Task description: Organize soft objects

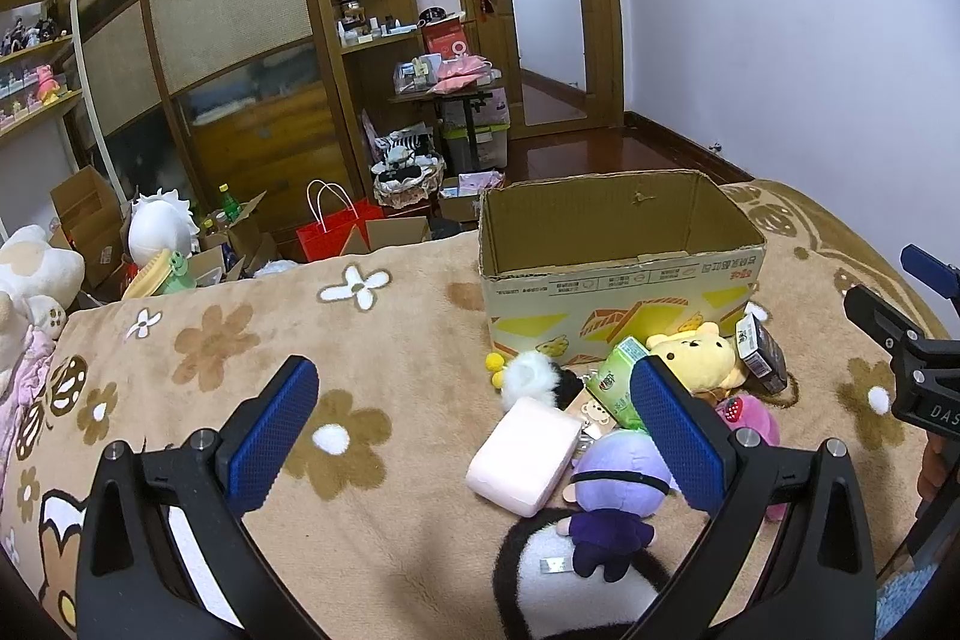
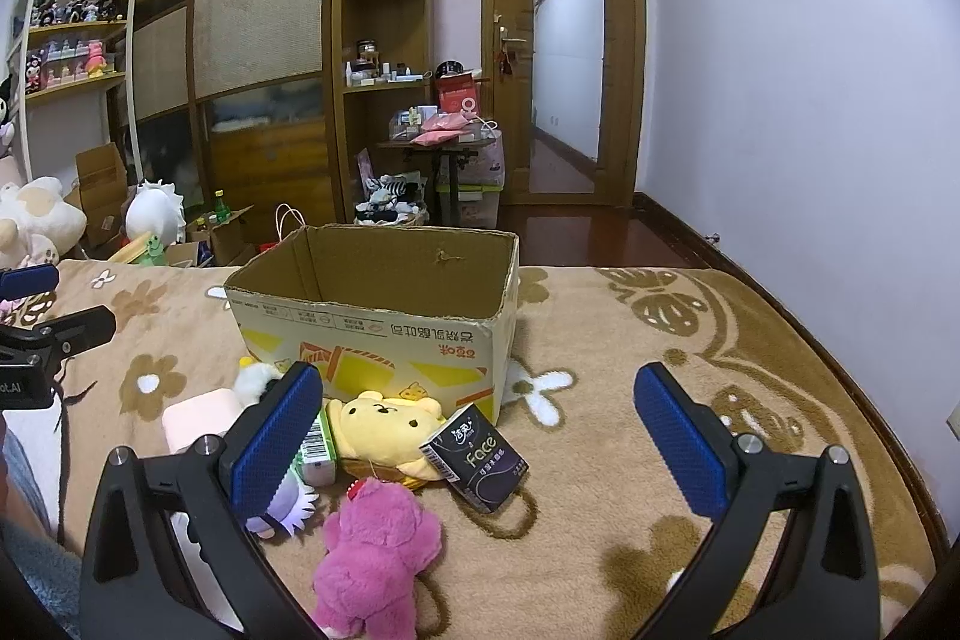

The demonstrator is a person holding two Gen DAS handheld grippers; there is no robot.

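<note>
An open cardboard box (image 2: 384, 322) with a ragged top rim is set on a tan fleece blanket (image 2: 630, 400) printed with brown and white flowers. Plain brown inner walls are seen in both views; its floor is hidden by the near wall, so whether anything lies inside cannot be told. Yellow shapes and upside-down lettering are printed on the outer front.

The soft objects are heaped on the blanket just in front of the box. A yellow plush bear (image 2: 387, 430) is laid against the box front. A shaggy pink plush bear (image 2: 375, 550) is placed nearer the camera. A glossy black tissue pack (image 2: 477, 460) marked "Face" is propped beside the yellow bear, and a green tissue pack (image 1: 618, 382) is tilted on its other side. A smooth, rounded pink block (image 1: 525, 454) is seen beside a purple-haired doll (image 1: 612, 496), which rests on a large black-and-white plush (image 1: 564, 580). A small fluffy white plush (image 1: 528, 376) with yellow pom-poms is set near the box corner.

The left gripper (image 1: 474, 436) is held over the blanket with its blue textured pads wide apart, nothing between them. The right gripper (image 2: 477, 436) is likewise spread wide and empty above the heap.
</note>
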